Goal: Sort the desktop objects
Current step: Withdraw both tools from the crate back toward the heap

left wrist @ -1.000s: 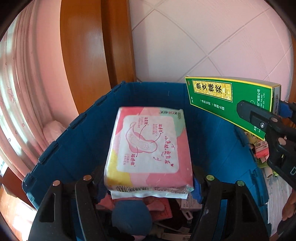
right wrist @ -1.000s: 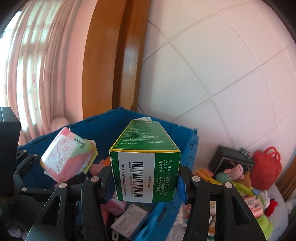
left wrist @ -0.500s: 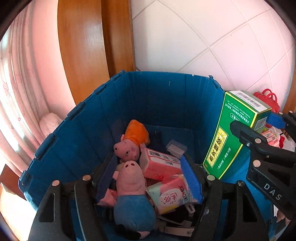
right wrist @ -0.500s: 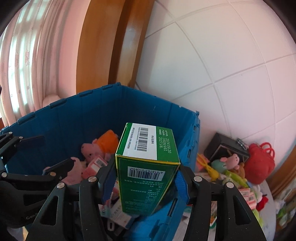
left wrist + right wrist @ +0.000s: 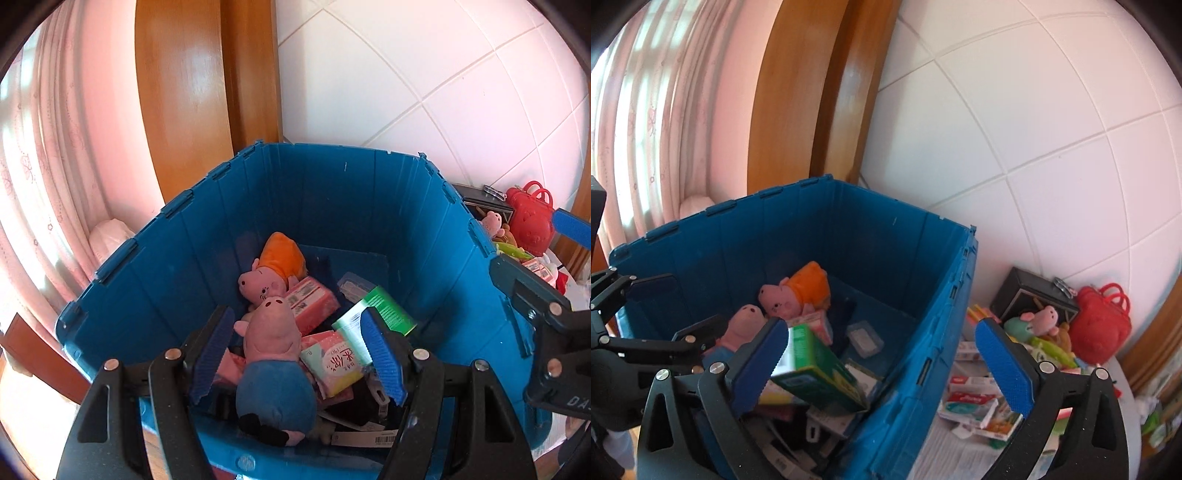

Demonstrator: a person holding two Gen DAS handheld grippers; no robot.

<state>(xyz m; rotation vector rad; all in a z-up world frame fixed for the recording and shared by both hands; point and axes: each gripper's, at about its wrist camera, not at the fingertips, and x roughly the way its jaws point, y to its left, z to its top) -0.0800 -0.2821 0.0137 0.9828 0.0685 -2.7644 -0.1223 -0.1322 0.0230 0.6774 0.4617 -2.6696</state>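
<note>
The green medicine box (image 5: 816,369) tips, blurred, into the blue crate (image 5: 849,240) just below my right gripper (image 5: 882,365). That gripper's jaws are opening wide and its pads no longer touch the box. In the left wrist view the green box (image 5: 373,314) lies among two pig plush toys (image 5: 273,354) and a pink pad pack (image 5: 336,363) in the crate (image 5: 332,199). My left gripper (image 5: 295,358) hangs open over the crate with nothing gripped. The right gripper (image 5: 535,321) shows at the right edge.
Right of the crate a table holds toothpaste boxes (image 5: 971,402), a red bag (image 5: 1100,325), a black box (image 5: 1027,295) and small toys. A wooden door frame (image 5: 812,110), a pink curtain and a tiled wall stand behind the crate.
The pink pad pack left my left gripper's fingers and now lies in the crate. My right gripper spread wide and the green box dropped from it into the crate.
</note>
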